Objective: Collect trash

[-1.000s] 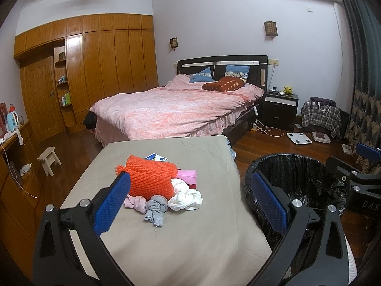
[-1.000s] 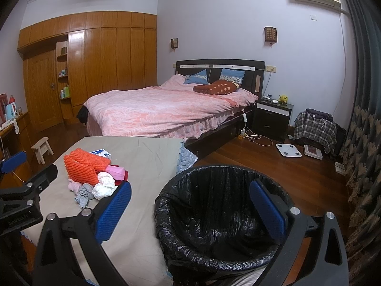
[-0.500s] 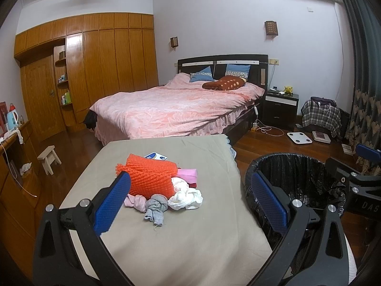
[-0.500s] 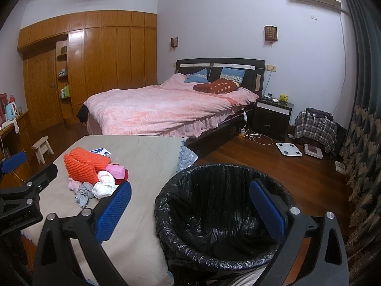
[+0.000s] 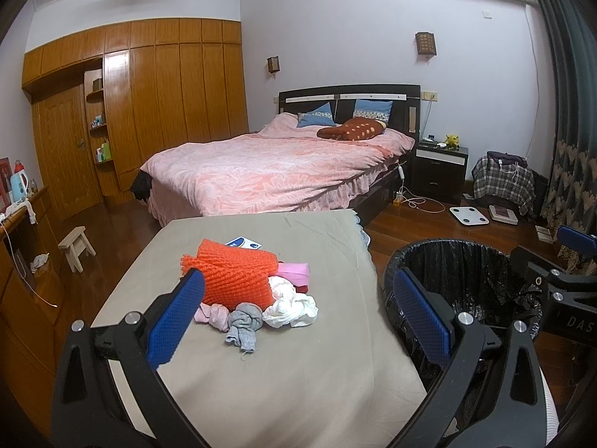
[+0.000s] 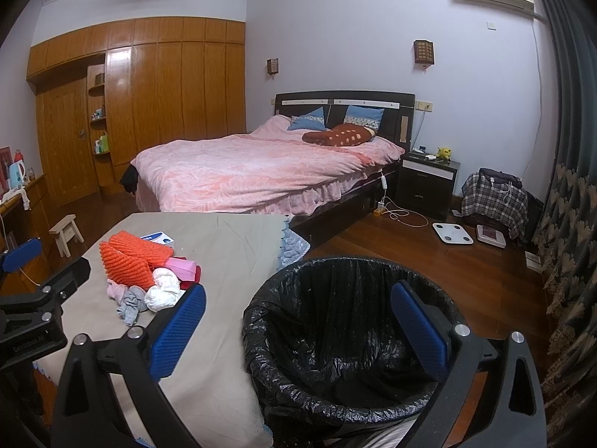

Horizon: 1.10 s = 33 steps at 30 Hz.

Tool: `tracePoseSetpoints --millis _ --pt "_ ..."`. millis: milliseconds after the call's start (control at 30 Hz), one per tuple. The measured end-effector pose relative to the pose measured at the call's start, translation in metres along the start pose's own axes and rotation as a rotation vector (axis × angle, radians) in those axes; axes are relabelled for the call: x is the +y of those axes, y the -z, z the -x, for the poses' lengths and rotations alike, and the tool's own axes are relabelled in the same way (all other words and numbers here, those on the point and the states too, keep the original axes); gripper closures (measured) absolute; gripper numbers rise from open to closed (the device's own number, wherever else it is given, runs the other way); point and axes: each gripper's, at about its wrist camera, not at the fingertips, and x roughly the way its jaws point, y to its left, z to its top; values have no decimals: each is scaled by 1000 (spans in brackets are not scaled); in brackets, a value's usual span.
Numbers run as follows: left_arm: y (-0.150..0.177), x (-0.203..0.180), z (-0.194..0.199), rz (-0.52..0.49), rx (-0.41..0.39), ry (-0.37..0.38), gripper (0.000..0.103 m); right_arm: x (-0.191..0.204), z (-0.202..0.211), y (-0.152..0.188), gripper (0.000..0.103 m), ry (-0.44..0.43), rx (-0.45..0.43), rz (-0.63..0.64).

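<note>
A pile lies on the grey-covered table: an orange knitted piece, a pink packet, a white crumpled wad, a grey rag and a pink rag. The pile also shows in the right wrist view. A bin lined with a black bag stands at the table's right edge. My left gripper is open and empty, held just short of the pile. My right gripper is open and empty above the bin's near rim.
A blue and white card lies behind the pile. A bed with a pink cover stands beyond the table. A small wooden stool is on the floor at left, a white scale at right.
</note>
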Motion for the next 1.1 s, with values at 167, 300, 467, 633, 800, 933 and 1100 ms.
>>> tracePoseSetpoints --millis 167,300,467,633,800,933,1100 --pt "2 1 -2 2 2 0 5 0 0 2 6 -1 2 -1" --pt "6 4 -4 5 5 -1 5 1 -1 3 6 -2 2 -1" --pt "17 2 -14 14 12 -5 5 9 -11 12 6 -10 8 2" --pt "13 6 -14 19 22 -7 5 14 -17 9 6 -24 20 6" --pt "11 21 -23 14 22 -48 5 26 -28 3 6 -64 28 25" --pt "14 48 -38 37 44 -96 5 44 -44 1 6 -106 32 38" --pt "25 82 -56 30 59 -181 5 79 -71 3 7 -161 35 77"
